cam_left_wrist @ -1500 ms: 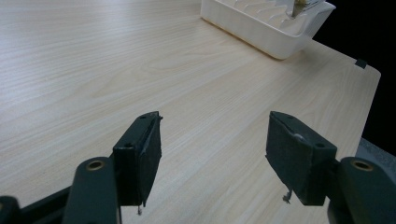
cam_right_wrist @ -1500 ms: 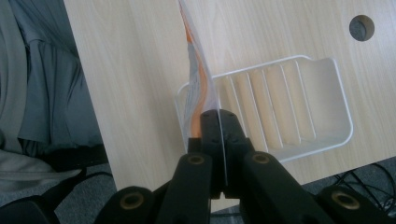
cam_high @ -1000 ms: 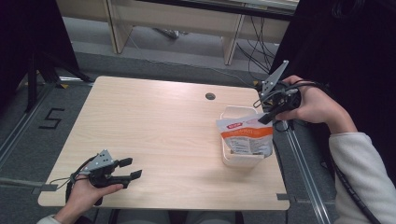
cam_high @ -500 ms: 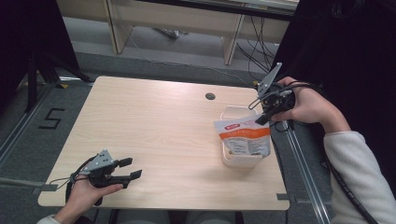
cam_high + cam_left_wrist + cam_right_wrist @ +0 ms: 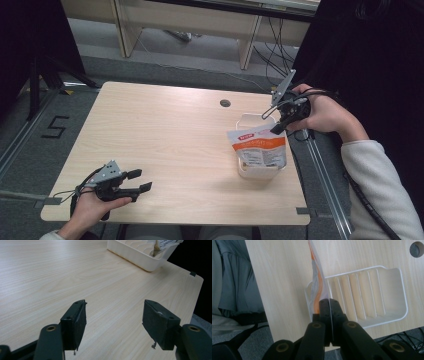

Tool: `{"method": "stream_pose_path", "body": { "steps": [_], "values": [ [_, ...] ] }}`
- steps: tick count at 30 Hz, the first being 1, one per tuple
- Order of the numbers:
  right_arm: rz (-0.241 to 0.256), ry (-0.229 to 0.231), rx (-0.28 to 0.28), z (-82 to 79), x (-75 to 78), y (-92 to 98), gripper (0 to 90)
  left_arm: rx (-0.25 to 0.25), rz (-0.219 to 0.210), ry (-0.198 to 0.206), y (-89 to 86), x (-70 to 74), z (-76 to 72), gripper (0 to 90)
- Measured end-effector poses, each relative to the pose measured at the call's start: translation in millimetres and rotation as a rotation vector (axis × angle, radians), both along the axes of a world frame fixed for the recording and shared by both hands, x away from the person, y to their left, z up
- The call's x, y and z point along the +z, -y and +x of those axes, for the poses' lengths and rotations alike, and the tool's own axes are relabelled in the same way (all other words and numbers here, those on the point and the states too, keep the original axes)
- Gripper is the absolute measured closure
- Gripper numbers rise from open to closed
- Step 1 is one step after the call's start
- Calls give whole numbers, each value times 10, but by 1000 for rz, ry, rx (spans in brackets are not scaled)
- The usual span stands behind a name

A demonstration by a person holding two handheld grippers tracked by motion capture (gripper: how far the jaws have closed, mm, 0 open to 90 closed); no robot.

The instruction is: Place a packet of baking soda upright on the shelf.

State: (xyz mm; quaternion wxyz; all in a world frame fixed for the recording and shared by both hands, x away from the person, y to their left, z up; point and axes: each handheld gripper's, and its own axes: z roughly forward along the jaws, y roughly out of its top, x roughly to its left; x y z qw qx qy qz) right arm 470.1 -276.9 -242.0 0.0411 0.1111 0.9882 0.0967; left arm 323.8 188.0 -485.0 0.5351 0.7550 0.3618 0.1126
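A white and orange printed pouch (image 5: 260, 148) stands upright in the near end of a white slotted tray (image 5: 248, 121) at the table's right edge. My right gripper (image 5: 276, 129) is shut on the pouch's top right corner; in the right gripper view the jaws pinch the thin pouch (image 5: 316, 277) edge over the tray (image 5: 372, 291). My left gripper (image 5: 140, 181) rests low at the table's near left corner, open, with nothing between its pads (image 5: 77, 322). The tray (image 5: 135, 255) shows far off in the left gripper view.
The light wooden table (image 5: 170, 135) has a round cable hole (image 5: 225, 103) near its far edge. Cables and desk legs stand on the grey floor beyond. A floor mark "5" (image 5: 54, 127) lies left of the table.
The right gripper has shifted slightly left and down with the pouch, which now stands more upright in the tray. The left gripper has stayed put.
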Motion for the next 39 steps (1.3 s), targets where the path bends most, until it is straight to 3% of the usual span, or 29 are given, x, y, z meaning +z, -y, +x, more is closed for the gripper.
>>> {"method": "stream_pose_path", "body": {
  "steps": [21,39],
  "values": [
    [-23,28,10,52,-111,-5,900,5,-6,-6,4,0,-5,351],
    [-22,15,11,59,-164,39,900,3,-2,-1,2,0,-1,351]
  ]
}}
